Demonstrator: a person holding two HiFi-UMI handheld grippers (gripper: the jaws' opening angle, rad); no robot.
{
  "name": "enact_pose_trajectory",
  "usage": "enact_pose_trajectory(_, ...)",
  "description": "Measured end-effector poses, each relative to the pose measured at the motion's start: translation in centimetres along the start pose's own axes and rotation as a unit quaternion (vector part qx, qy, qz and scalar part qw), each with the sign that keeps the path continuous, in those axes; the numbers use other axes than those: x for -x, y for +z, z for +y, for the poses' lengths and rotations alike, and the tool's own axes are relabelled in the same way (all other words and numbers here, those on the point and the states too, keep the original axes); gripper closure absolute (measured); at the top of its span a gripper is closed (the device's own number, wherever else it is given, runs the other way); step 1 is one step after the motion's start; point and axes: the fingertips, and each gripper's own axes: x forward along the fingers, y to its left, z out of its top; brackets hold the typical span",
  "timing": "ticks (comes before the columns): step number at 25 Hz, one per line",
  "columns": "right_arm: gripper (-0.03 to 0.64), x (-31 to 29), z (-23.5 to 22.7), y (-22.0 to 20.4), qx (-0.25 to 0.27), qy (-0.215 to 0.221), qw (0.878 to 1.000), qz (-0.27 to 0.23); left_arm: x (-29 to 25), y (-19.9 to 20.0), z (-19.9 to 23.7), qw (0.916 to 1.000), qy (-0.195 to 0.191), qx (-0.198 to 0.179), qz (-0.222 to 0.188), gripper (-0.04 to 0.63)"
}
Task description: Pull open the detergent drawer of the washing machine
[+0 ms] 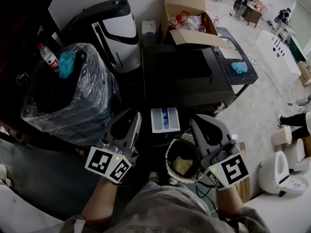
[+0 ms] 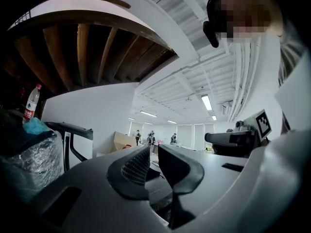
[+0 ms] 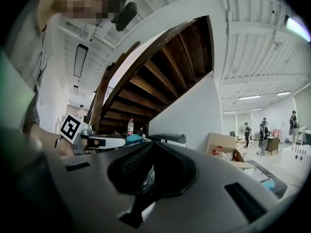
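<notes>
To the left of your left gripper (image 1: 127,123) sits a big bundle wrapped in shiny plastic (image 1: 73,106). A bottle (image 1: 48,57) with a red cap and a blue cloth (image 1: 67,63) lie on top of it. Past the bundle, farther from you, stands a white and black machine (image 1: 116,30). Your left gripper points level and away from you. In the left gripper view its jaws are almost together, with only a thin gap, and nothing is between them (image 2: 153,152). Just to the right of this gripper is the detergent drawer (image 1: 165,119). It is white, with a blue part inside, and it sticks out of the front of the black washing machine (image 1: 187,76) toward you. It lies between your two grippers, and neither one touches it. A cardboard box (image 1: 182,4) stands on the far end of the washing machine top. Below the drawer and nearer to you is a round bucket (image 1: 167,161) with something pale inside. Your right gripper (image 1: 198,123) is just to the right of the drawer and also points level and away from you. In the right gripper view its jaws are pressed together and hold nothing (image 3: 151,147). Far to the right of this gripper, another blue cloth (image 1: 239,67) lies on a dark shelf beside the washing machine.
</notes>
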Motion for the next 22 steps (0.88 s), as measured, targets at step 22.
enact_pose_trajectory(22,0.584,2.1,0.2,3.3,0.05,-0.014,0.998,-0.02,1.8,2.8,-1.8,0.9922,0.011,-0.12,0.033,0.58)
